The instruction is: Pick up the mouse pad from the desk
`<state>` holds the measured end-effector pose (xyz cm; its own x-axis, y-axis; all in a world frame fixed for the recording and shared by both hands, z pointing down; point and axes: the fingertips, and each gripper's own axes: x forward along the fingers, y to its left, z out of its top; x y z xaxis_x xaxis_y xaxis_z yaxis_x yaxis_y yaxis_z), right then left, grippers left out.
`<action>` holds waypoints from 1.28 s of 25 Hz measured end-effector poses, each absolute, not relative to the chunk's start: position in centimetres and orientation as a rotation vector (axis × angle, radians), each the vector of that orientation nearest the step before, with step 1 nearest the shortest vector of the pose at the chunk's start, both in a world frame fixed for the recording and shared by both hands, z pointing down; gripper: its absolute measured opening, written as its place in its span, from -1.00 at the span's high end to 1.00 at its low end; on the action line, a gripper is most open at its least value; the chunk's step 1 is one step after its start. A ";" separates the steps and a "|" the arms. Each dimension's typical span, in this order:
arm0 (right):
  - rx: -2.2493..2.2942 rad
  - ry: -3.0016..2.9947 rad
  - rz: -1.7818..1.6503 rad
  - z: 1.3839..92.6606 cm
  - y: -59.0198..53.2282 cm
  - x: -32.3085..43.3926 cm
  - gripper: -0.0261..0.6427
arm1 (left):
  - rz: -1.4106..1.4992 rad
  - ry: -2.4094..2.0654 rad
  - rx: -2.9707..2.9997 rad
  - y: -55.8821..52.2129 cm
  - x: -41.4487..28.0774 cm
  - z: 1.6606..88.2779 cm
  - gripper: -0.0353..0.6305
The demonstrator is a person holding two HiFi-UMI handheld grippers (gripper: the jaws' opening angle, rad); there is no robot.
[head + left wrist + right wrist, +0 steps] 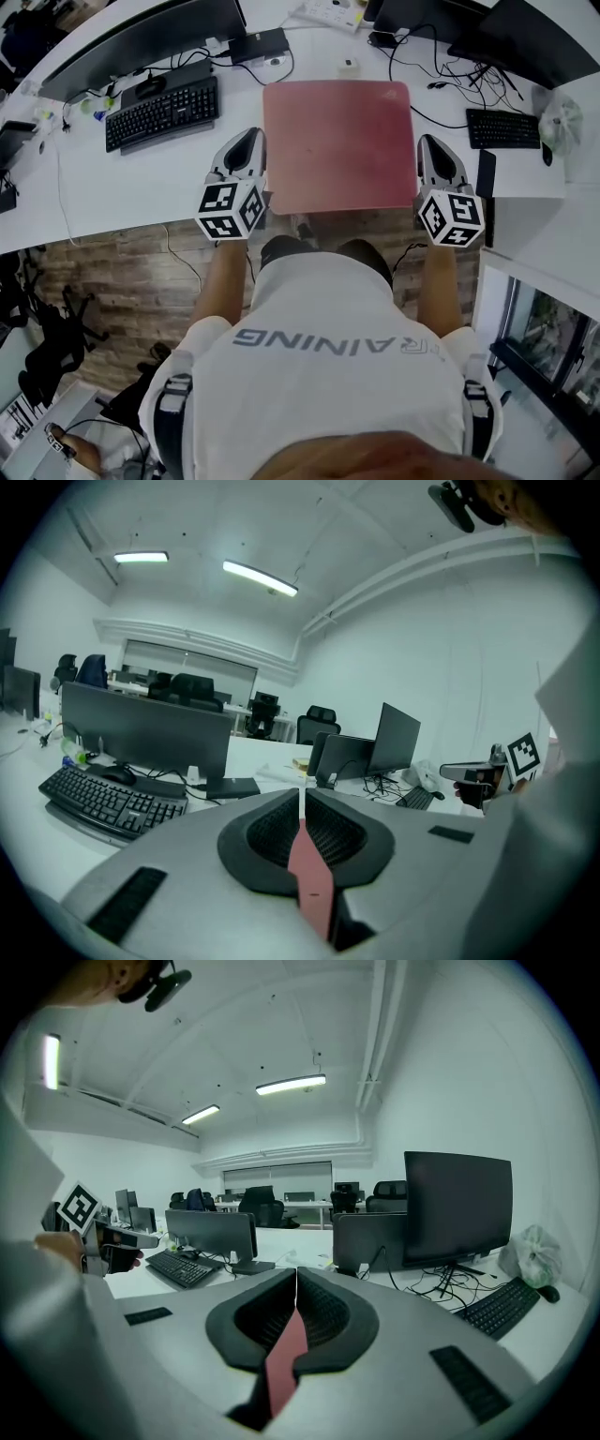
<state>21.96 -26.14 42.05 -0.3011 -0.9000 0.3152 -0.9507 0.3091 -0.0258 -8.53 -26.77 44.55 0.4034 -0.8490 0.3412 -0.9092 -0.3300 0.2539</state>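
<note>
I had the left claw (249,148) pinching the left edge of the mouse pad (337,141) and the right claw (430,150) pinching its right edge. Gripped on both sides, it lay flat, jutting past the front edge of the bench (159,183) rather than sagging.

White desks (141,178), wood-plank floor (122,272), ceiling strip lights (260,577), black office chairs (322,714).

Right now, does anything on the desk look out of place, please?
Only the red mouse pad: it is at the near edge of the desk, pinched by the left gripper and right gripper. Nothing looks spilled or damaged.
</note>
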 end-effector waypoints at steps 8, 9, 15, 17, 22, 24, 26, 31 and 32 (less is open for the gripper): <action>1.668 -2.299 0.400 44.8 -28.1 21.3 0.85 | 0.234 -1.424 2.230 -28.0 -8.7 47.2 0.76; 1.663 -2.292 0.408 45.2 -28.4 21.5 0.85 | 0.242 -1.427 2.220 -28.3 -8.7 47.5 0.76; 1.619 -2.219 0.460 48.6 -30.4 23.6 0.85 | 0.341 -1.432 2.132 -29.0 -8.0 50.5 0.76; 1.596 -2.183 0.481 50.2 -31.1 24.4 0.84 | 0.378 -1.425 2.093 -29.0 -7.6 51.8 0.76; 1.507 -2.085 0.599 55.8 -32.4 26.8 0.47 | 0.464 -1.411 1.987 -29.2 -6.3 55.5 0.38; 1.471 -2.034 0.643 58.4 -32.5 27.7 0.35 | 0.515 -1.394 1.933 -29.0 -5.9 57.7 0.28; 1.438 -1.992 0.678 60.9 -32.5 28.2 0.27 | 0.579 -1.379 1.877 -28.6 -5.7 60.0 0.18; 1.360 -1.920 0.766 66.1 -32.0 29.0 0.08 | 0.708 -1.398 1.759 -27.6 -6.2 64.6 -0.01; 1.340 -1.907 0.783 67.0 -31.8 29.1 0.04 | 0.724 -1.395 1.745 -27.4 -6.1 65.4 -0.03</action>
<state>29.05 -31.82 67.01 -0.2482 -0.5497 0.7977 -0.9516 0.2923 -0.0947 -6.12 -27.43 65.37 0.2381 -0.5314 0.8130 -0.9707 -0.1014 0.2180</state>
